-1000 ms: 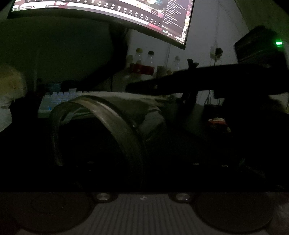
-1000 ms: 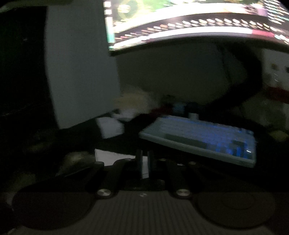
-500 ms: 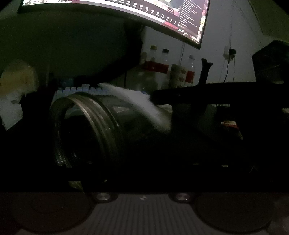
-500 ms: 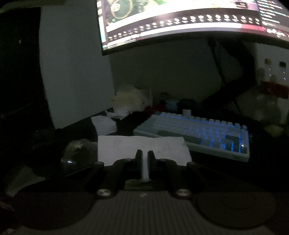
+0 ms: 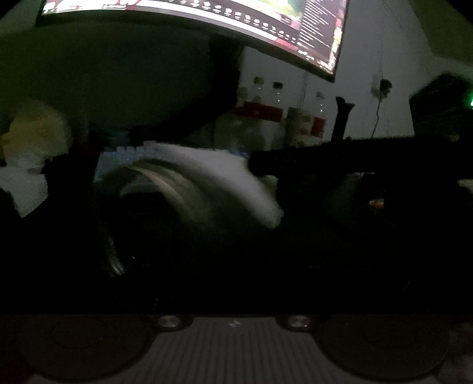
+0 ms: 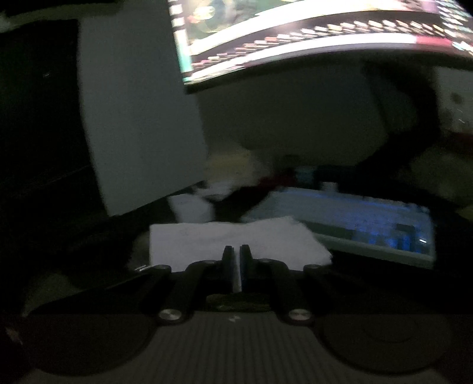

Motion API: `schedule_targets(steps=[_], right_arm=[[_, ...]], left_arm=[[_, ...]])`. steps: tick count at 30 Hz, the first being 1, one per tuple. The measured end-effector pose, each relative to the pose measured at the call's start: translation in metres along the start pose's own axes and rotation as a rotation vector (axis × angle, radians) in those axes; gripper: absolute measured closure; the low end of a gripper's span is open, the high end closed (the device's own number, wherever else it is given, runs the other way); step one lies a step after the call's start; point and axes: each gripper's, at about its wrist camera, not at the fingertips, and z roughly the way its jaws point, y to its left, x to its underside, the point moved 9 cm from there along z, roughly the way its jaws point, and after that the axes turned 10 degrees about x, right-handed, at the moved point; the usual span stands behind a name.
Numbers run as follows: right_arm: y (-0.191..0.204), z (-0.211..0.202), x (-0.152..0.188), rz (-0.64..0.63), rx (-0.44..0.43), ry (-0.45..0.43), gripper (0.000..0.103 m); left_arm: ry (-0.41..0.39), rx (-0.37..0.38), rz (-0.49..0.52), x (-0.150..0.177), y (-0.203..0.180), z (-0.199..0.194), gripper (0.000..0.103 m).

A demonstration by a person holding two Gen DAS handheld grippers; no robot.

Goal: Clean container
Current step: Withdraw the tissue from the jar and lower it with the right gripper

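Left wrist view: in a dim room, one glass container (image 5: 153, 189) lies on its side just ahead of the left gripper (image 5: 233, 265), its ribbed mouth turned toward the left of the frame. One white cloth (image 5: 224, 180) drapes over its upper side, blurred. The left gripper's fingers are lost in darkness; its jaws are closing, and whether they press the jar cannot be told. A dark bar, the right gripper (image 5: 266, 162), reaches in from the right and meets the cloth's edge. Behind stand three bottles with red labels (image 5: 267, 109), their writing too blurred to read, one curved monitor (image 5: 266, 26) and one green light (image 5: 470, 103) at the far right.

Right wrist view: the right gripper (image 6: 236, 265) is pinched narrow on the near edge of the one white cloth (image 6: 207, 242), which spreads flat ahead of its fingers (image 6: 227, 260). Beyond lie one backlit blue keyboard (image 6: 354, 224), crumpled white paper (image 6: 192, 206) and the monitor (image 6: 325, 35), its screen text unreadable.
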Motion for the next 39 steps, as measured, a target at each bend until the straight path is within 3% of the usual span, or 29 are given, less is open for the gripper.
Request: schedule_targets(steps=[4,7,10,12,13,14,16,17,19,22,25,27,29,32,35,39], right_arm=[[-0.021,-0.004,-0.002,0.052,0.014,-0.003,0.099],[-0.020,-0.018,-0.006,0.093,-0.044,-0.012,0.099],[-0.010,-0.023,-0.009,0.065,-0.084,-0.009,0.097],[-0.010,-0.020,-0.009,0.053,-0.068,0.009,0.093],[-0.013,-0.019,-0.010,0.054,-0.060,0.017,0.076],[-0.015,-0.018,-0.012,0.055,-0.061,0.024,0.049],[-0.021,-0.019,-0.021,0.038,-0.085,0.018,0.013],[-0.024,-0.020,-0.027,0.019,-0.094,0.010,0.001],[-0.030,-0.019,-0.040,-0.027,-0.108,0.012,0.000],[-0.034,0.000,-0.050,-0.078,-0.161,0.122,0.000],[-0.031,0.033,-0.053,-0.047,-0.237,0.306,0.000],[-0.027,0.058,-0.055,0.008,-0.233,0.434,0.000],[-0.023,0.087,-0.052,0.016,-0.192,0.577,0.000],[-0.018,0.126,-0.042,-0.049,-0.056,0.706,0.000],[-0.010,0.159,-0.024,-0.130,0.035,0.780,0.000],[-0.007,0.182,0.000,-0.176,0.076,0.840,0.000]], left_arm=[[-0.066,0.097,-0.045,-0.007,-0.006,-0.006,0.095],[-0.100,0.187,-0.077,-0.014,-0.014,-0.015,0.097],[-0.065,0.150,-0.047,-0.011,-0.015,-0.015,0.095],[-0.046,0.116,-0.040,-0.006,-0.013,-0.012,0.088],[-0.040,0.108,-0.047,-0.002,-0.011,-0.011,0.086],[-0.029,0.101,-0.057,0.001,-0.008,-0.009,0.083],[-0.019,0.080,-0.080,0.005,0.000,-0.005,0.071],[-0.024,0.069,-0.092,0.007,0.004,-0.005,0.067],[-0.036,0.075,-0.114,0.006,0.008,-0.004,0.066],[-0.038,0.079,-0.116,0.004,0.010,-0.003,0.065],[-0.040,0.078,-0.112,0.005,0.009,-0.004,0.064],[-0.040,0.079,-0.107,0.005,0.008,-0.004,0.061],[-0.040,0.081,-0.102,0.005,0.006,-0.003,0.060],[-0.039,0.087,-0.099,0.004,0.006,-0.002,0.060],[-0.046,0.101,-0.111,0.004,0.007,-0.002,0.058],[-0.059,0.119,-0.126,0.003,0.007,-0.003,0.052]])
